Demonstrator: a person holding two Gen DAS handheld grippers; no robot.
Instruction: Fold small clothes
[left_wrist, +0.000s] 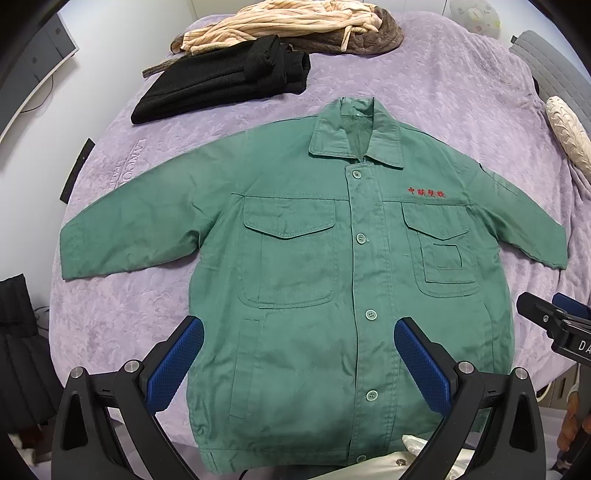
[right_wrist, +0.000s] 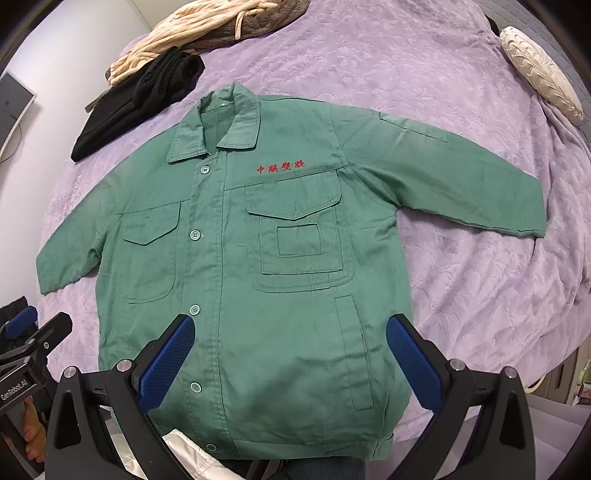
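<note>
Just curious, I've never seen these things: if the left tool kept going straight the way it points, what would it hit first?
Most likely the green jacket, on its lower front; the open left tool points steeply down at it.

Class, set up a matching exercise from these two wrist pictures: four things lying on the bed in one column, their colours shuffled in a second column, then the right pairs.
Things:
1. jacket, spread flat with buttons up
2. blanket covering the bed
3. folded garment beyond the collar
4. lettering on the chest

Colours:
A. black
B. red
C. green
D. purple

Pairs: 1-C, 2-D, 3-A, 4-B
</note>
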